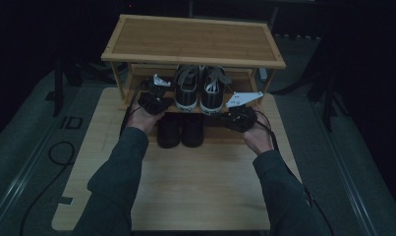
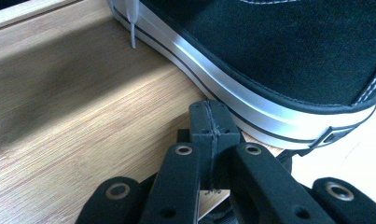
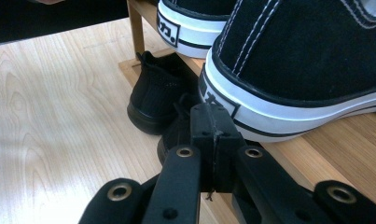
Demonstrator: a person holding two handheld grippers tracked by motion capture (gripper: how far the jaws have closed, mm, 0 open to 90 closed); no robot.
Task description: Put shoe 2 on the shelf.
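The pair of black-and-white sneakers [image 1: 199, 88] stands side by side on the middle shelf [image 1: 136, 104] of the bamboo shoe rack [image 1: 193, 39], heels at the near edge and toes pointing far. The left hand-held gripper [image 1: 154, 101] sits just left of the left sneaker [image 2: 288, 60], its jaws pressed together on nothing, tips close against the white sole band. The right hand-held gripper [image 1: 237, 118] sits at the right sneaker [image 3: 307, 60], jaws likewise together and empty, tips near the heel.

The step in hand looks like squaring the pair on the shelf, or getting ready to take it off. For either, push or grip low, on the rubber band rather than the soft canvas, and move both sides evenly so the shoes do not twist. To lift one, the jaws must first part and close on the heel collar.

Both heels appear to overhang the shelf's near edge slightly, though the angle makes this hard to judge; a pull toward the person would tip them off onto the black shoes [image 1: 181, 130] below. The top shelf leaves little headroom, and the rack's posts close in left and right. Open room lies on the near surface [image 1: 200, 187].
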